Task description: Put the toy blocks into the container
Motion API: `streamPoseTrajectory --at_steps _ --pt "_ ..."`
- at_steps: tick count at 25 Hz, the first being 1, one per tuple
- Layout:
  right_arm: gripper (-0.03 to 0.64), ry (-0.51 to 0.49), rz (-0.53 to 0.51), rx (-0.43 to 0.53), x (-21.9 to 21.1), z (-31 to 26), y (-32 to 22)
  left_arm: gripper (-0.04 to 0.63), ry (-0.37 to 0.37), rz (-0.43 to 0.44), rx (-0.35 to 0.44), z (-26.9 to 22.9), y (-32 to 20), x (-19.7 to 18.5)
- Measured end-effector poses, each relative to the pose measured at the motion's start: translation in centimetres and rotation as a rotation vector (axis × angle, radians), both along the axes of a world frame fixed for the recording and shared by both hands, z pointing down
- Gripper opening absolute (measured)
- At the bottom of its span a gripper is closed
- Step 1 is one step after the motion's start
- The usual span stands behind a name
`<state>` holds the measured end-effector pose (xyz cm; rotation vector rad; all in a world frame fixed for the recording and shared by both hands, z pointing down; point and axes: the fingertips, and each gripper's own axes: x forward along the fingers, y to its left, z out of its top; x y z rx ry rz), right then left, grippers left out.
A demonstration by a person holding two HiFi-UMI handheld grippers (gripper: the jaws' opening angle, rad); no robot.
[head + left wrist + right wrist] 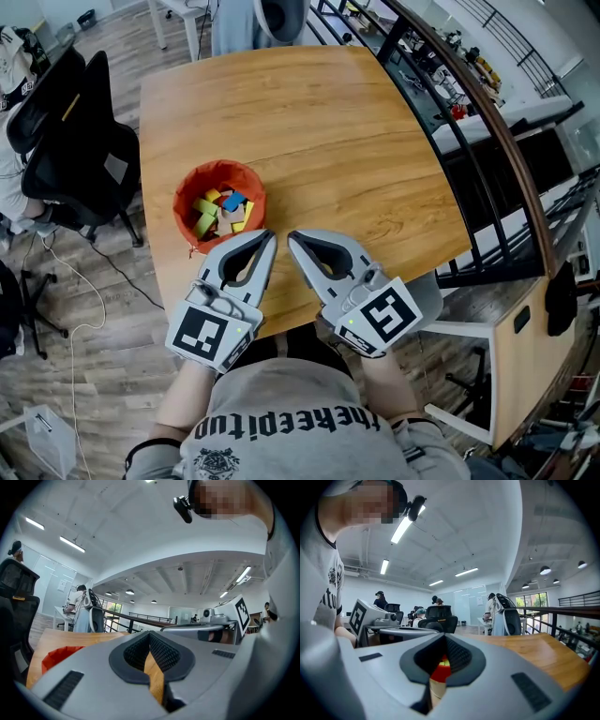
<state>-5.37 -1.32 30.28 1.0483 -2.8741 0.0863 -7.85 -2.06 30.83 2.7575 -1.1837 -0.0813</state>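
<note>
An orange-red container (217, 178) stands on the wooden table (328, 122) near its front left, with several coloured toy blocks (225, 208) inside. Both grippers rest side by side at the table's near edge, pointing level across it. My left gripper (269, 236) is shut and empty, its tip just right of the container. My right gripper (292, 236) is also shut and empty. In the left gripper view the container (58, 656) shows low on the left beside the closed left gripper (150, 634). In the right gripper view, a patch of the container (440, 668) shows through the slit of the closed right gripper (443, 638).
A black office chair (80, 141) stands left of the table. A dark curved railing (487, 122) runs along the right side, with a light cabinet (520, 347) below it. Other people sit or stand at desks far back (419, 616).
</note>
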Motion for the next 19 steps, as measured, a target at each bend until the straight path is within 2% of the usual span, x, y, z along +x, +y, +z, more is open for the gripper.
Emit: streamPoseTrajectory --at_steps 19 --pt "0.011 0.013 -0.009 0.015 0.7 -0.2 0.4 0.014 0.0 -0.002 0.009 -0.1 0.5 0.9"
